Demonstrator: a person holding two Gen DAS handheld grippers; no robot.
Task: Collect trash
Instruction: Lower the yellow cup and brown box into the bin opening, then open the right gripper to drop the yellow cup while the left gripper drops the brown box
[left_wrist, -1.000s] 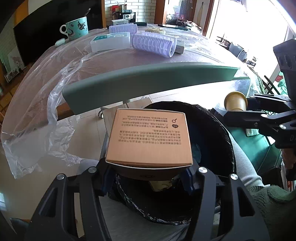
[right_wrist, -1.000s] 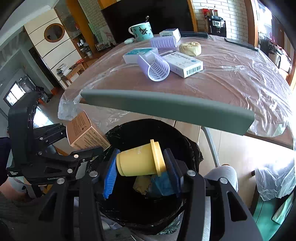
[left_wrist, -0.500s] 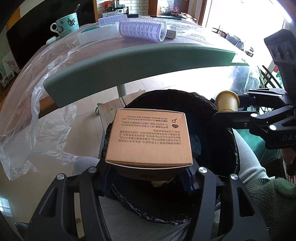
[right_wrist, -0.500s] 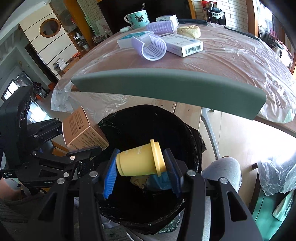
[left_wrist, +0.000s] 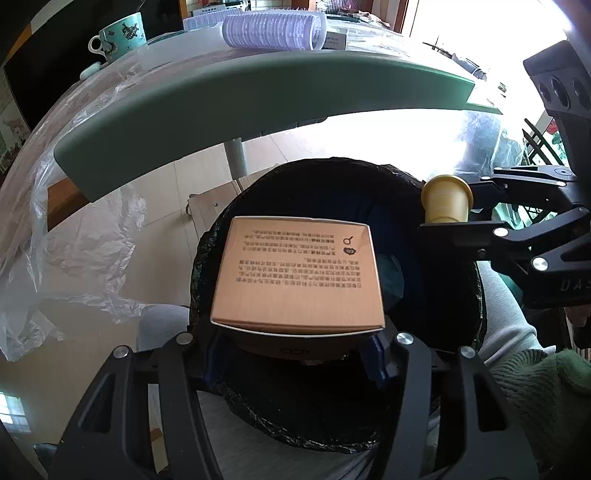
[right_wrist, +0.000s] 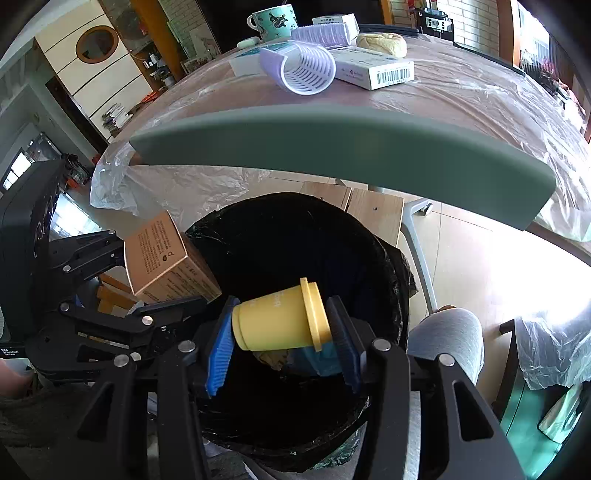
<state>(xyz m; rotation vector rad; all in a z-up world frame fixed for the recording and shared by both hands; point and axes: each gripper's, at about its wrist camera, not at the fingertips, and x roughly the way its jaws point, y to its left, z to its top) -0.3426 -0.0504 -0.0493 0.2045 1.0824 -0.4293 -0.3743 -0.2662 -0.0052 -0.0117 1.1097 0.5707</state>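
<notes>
While both hover over the black-lined bin (right_wrist: 369, 258), left hand-held gripper (left_wrist: 295, 354) clamps a cardboard box (left_wrist: 299, 273), right hand-held gripper (right_wrist: 282, 338) pinches a yellow cup (right_wrist: 280, 319).

Right gripper (right_wrist: 282, 332) clamps a yellow plastic cup (right_wrist: 282, 323) lying sideways, blue pads against its base and rim, directly above the bin (right_wrist: 369, 266) lined with a black bag. Left gripper (right_wrist: 147, 288), at the bin's left rim, grips a tan printed carton (right_wrist: 162, 258). Crumpled scraps lie inside the bin. Beyond the bin: a green-edged table (right_wrist: 332, 147).
</notes>
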